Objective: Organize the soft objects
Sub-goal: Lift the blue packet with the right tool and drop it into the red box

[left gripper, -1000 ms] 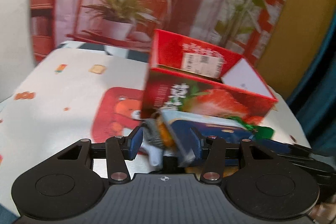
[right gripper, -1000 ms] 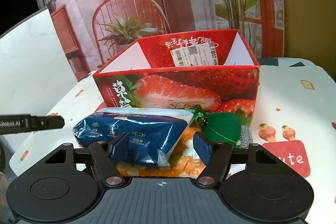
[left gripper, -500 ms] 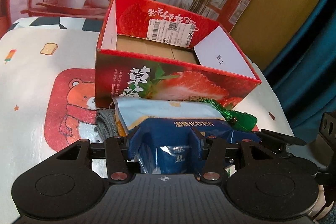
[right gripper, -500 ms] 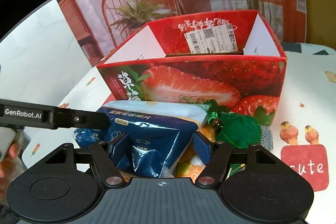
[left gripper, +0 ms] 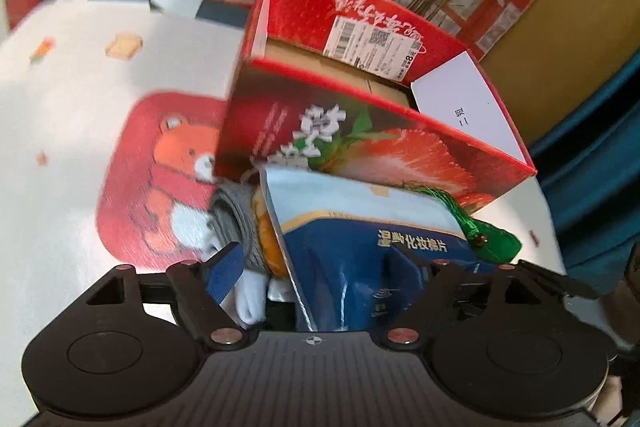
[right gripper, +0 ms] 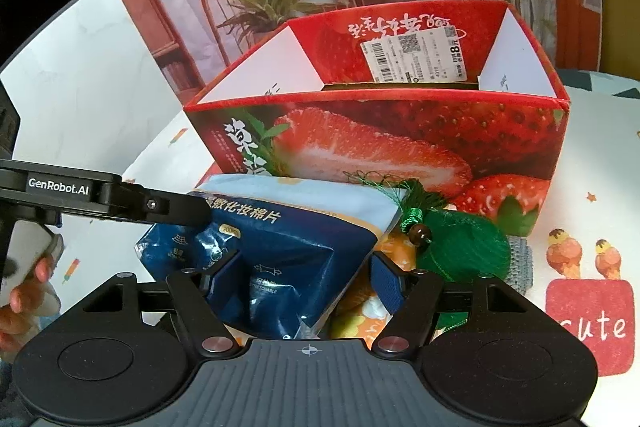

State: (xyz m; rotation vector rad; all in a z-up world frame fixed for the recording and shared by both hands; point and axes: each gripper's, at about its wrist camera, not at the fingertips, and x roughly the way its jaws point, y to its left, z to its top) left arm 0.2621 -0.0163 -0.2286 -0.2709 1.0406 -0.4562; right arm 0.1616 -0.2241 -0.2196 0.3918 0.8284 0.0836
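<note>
A blue pack of cotton pads (left gripper: 360, 247) (right gripper: 280, 239) lies tilted on a small pile in front of the red strawberry box (left gripper: 380, 155) (right gripper: 400, 147), which stands with its top open. Beside and under the pack are a green tasselled pouch (left gripper: 496, 243) (right gripper: 460, 247), a grey sock (left gripper: 240, 219), a white sock (left gripper: 252, 299) and an orange soft item (right gripper: 396, 251). My left gripper (left gripper: 314, 269) is opening, with the pack between its jaws and the left pad clear of it. My right gripper (right gripper: 304, 277) is open around the pack's near end.
The table wears a white cloth with cartoon prints, a red bear patch (left gripper: 160, 179) on the left and a red "cute" patch (right gripper: 588, 323) on the right. A teal curtain (left gripper: 592, 155) hangs past the right edge. A person's hand (right gripper: 24, 291) shows at far left.
The left gripper has dipped toward the pile and its jaws have spread from the pack they closed around half a second ago. The right gripper has edged closer to the pack.
</note>
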